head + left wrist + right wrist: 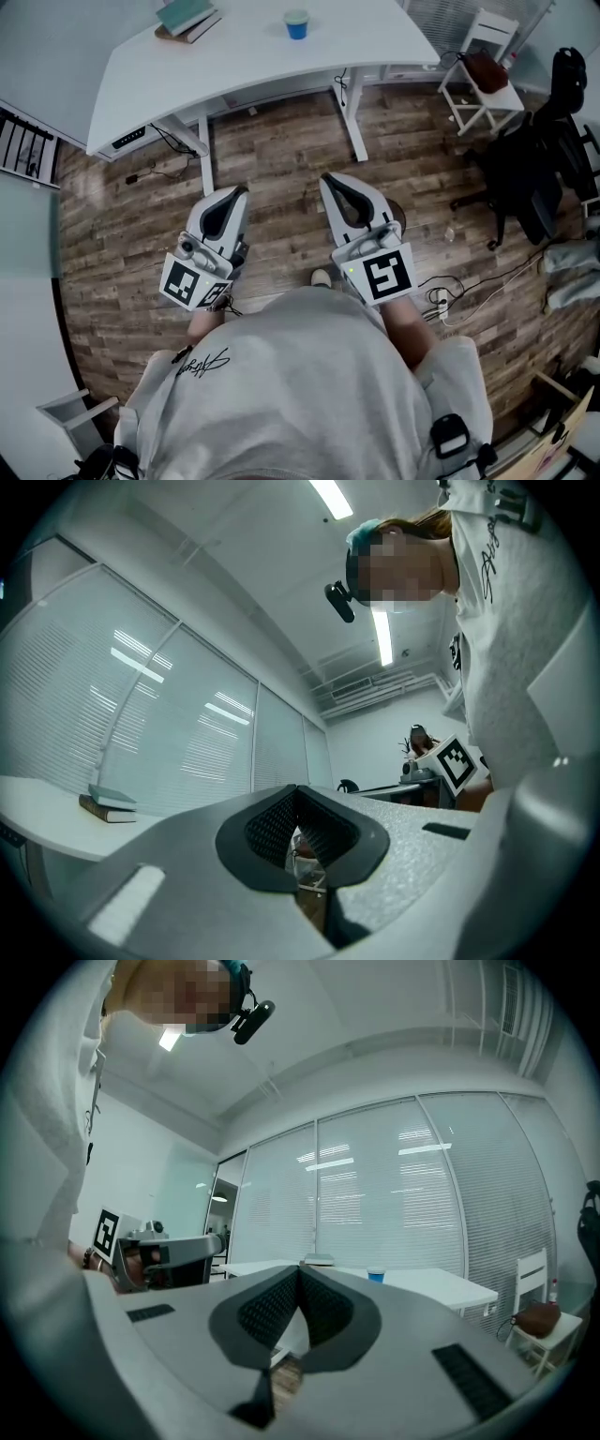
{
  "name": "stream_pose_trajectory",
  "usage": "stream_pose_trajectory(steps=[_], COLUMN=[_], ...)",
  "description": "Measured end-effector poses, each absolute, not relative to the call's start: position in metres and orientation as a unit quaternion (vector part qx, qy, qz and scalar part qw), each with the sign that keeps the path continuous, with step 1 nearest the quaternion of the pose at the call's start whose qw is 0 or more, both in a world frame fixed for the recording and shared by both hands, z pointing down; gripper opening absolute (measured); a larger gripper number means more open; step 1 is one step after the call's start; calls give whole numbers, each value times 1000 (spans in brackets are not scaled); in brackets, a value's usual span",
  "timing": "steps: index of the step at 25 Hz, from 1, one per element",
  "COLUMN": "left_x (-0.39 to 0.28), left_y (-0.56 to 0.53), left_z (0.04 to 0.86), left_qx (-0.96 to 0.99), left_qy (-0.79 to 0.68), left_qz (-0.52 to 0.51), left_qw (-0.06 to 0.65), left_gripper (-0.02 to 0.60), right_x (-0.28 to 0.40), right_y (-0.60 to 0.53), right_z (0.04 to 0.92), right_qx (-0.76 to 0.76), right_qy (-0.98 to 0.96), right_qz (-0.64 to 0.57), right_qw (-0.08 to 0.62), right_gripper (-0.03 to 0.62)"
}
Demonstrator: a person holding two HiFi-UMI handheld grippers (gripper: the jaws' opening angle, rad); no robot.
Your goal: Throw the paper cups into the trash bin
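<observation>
A blue paper cup point(296, 24) stands on the white table point(262, 56) far ahead of me; in the right gripper view this same cup point(376, 1275) is small on the table top point(441, 1285). My left gripper point(234, 192) and right gripper point(330, 180) hang side by side over the wooden floor, well short of the table. Both are shut with nothing between the jaws. In the left gripper view the left gripper's point(297, 794) pads meet at the tip, and in the right gripper view the right gripper's point(300, 1274) do likewise. No trash bin shows that I can make out.
Books point(187, 17) lie on the table's left part. A white chair with a brown bag point(483, 73) and a black office chair point(530, 169) stand at the right. Cables and a power strip point(441, 300) lie on the floor beside my right side.
</observation>
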State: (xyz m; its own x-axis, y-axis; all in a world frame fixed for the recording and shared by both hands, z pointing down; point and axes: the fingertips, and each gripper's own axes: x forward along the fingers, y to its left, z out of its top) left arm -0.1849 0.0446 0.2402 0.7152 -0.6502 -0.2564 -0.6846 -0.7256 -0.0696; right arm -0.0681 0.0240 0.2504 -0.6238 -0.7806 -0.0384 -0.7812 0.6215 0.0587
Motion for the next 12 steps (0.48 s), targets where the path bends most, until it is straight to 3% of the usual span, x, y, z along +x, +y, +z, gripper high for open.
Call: stream_pose_trajectory(steps=[12], left_x=[-171], left_y=[22], left_z=[240], left_qx=[-916], left_qy=[376], left_qz=[107], left_qw=[91], left_gripper=[5], right_x=[-56], right_y=[-6], right_z=[254], right_qx=[-416], right_qy=[909], right_qz=[37], right_qw=[4], right_gripper=[11])
